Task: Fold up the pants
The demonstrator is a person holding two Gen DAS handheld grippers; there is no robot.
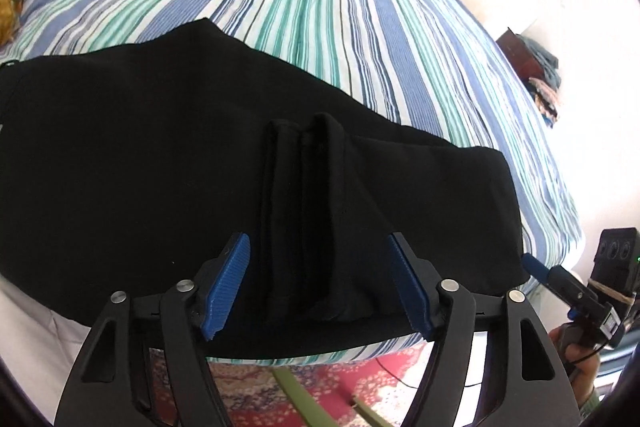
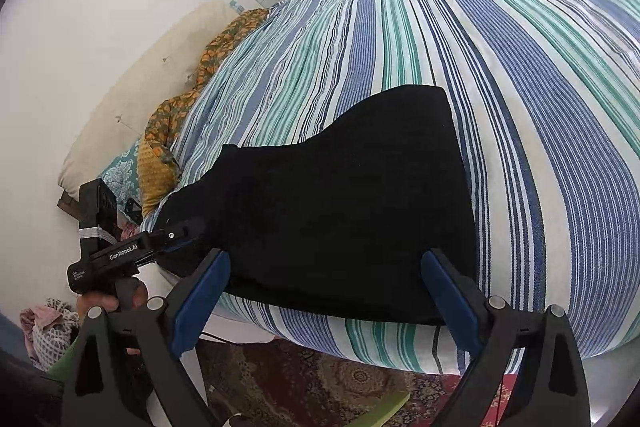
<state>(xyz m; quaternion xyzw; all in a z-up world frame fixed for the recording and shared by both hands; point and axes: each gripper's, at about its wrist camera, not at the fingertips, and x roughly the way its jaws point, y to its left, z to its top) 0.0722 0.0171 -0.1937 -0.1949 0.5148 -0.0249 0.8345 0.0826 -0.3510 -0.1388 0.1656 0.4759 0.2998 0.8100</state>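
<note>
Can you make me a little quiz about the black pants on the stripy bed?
1. True or false: the pants lie on the bed.
2. What stands up between the left gripper's blue pads: A) a pinched-up ridge of pants, B) a sock, C) nothing?
3. Fill in: the right gripper's jaws are ____, with nothing held.

Key: 1 true. 2 A; the open pads do not press on it. 3 open.
</note>
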